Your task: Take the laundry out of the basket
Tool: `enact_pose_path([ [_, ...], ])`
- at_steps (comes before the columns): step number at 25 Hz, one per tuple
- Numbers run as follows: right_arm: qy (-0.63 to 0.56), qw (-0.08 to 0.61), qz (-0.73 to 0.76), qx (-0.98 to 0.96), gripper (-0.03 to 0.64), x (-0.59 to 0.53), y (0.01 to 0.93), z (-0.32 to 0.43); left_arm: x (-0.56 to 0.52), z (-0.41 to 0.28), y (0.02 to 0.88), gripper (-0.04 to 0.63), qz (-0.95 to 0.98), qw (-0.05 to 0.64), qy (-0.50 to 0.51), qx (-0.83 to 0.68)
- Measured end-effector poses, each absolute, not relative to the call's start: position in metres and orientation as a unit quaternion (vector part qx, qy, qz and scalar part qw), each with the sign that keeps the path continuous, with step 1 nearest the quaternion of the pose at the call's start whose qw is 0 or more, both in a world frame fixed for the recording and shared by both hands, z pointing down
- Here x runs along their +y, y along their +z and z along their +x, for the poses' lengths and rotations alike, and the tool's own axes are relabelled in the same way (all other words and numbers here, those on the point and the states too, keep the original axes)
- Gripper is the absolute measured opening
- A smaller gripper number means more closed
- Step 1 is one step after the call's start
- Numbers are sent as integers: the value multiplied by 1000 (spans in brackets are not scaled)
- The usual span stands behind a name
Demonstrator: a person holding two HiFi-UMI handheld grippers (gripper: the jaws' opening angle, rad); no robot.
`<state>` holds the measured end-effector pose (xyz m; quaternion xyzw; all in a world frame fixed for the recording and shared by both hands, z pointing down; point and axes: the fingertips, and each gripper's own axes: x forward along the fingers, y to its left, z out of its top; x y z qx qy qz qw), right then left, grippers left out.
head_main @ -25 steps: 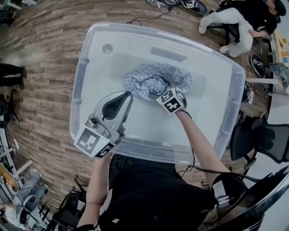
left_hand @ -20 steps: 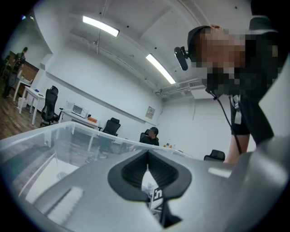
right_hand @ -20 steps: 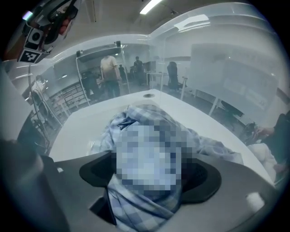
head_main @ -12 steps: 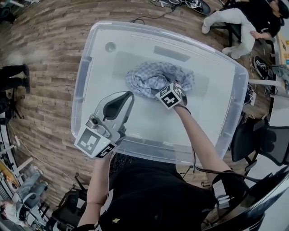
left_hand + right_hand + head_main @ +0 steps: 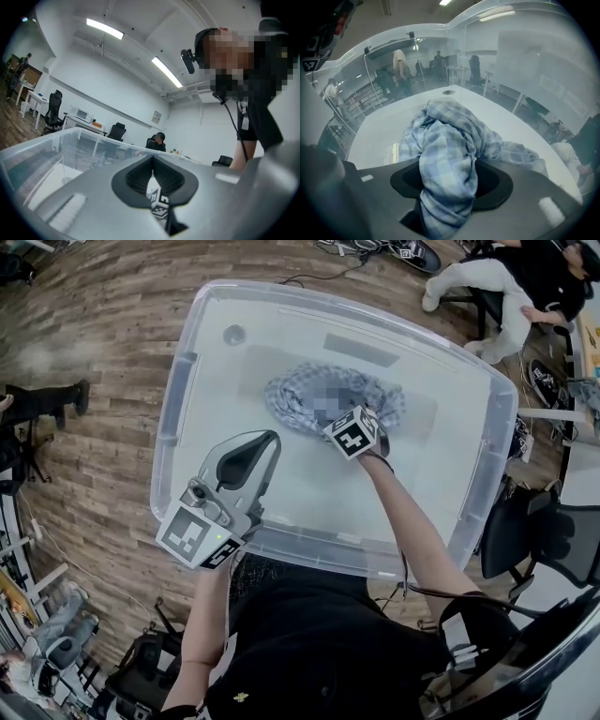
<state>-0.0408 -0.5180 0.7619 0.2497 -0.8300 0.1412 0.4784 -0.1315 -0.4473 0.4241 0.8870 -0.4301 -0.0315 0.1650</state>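
**Right tongs bite the cloth**

My right gripper has just been closing and now pinches a bunched fold of the checked cloth, heaped mid-basket. My left gripper hovers over the basket's near rim, clenched and empty. The cloth looks light and limp; this thick fold should hold, the rest trailing.
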Motion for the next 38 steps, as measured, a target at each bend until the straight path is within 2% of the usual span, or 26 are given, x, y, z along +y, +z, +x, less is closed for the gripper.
enact_pose_path([
  [3,140,479,254,-828,178,-520,761,-41,-445,-134,420,-5,886,161,-33,-433],
  [6,171,470,261,-826,149,-521,760,-40,-443,-136,416,-5,886,157,-38,-434],
  [10,272,409,274,-827,96,-519,742,-42,-440,-141,408,-5,888,149,-47,-434],
  [23,246,362,297,-849,81,-528,667,-32,-436,-144,384,-5,898,126,-78,-415],
  [38,237,248,339,-876,82,-517,553,-36,-416,-155,354,-5,911,104,-104,-385],
])
